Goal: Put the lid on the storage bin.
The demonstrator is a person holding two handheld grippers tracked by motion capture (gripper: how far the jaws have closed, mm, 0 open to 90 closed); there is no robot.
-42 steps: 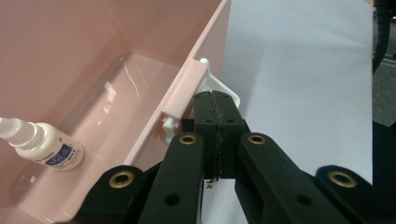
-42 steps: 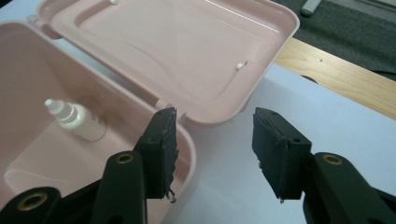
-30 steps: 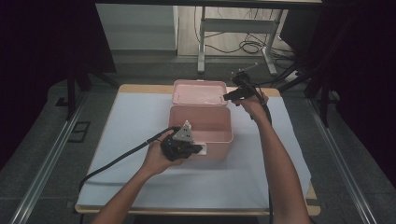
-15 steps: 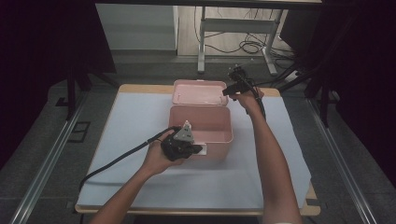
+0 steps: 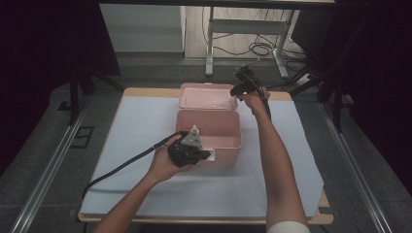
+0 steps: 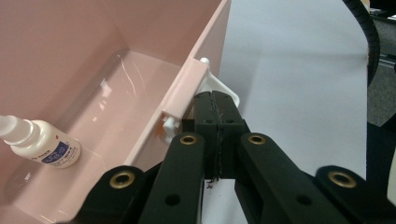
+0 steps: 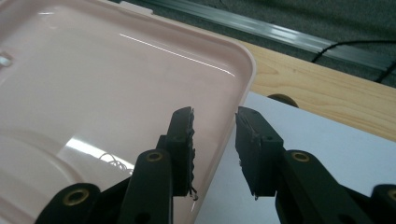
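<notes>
A pink box (image 5: pixel 228 141) stands open on the white sheet, its lid (image 5: pixel 206 95) lying back flat behind it. My left gripper (image 5: pixel 206 156) is at the box's front wall. In the left gripper view my left gripper (image 6: pixel 217 100) is shut on the white latch (image 6: pixel 226 91) at the front rim. A small white bottle (image 6: pixel 44 144) lies inside the box. My right gripper (image 5: pixel 234 92) is at the lid's right edge. My right gripper (image 7: pixel 215 116) has just been closing; its jaws straddle the lid rim (image 7: pixel 238 93) with gaps still showing on both sides.
The white sheet (image 5: pixel 145 126) covers a wooden table (image 5: pixel 291 94) whose edge shows at the back. Cables trail from both grippers. A metal frame and floor cables (image 5: pixel 243 48) lie beyond the table, and floor rails run along both sides.
My right hand has moved a little toward the back of the table, along the lid's right edge, and its jaws have narrowed. The left hand and box have stayed put.
</notes>
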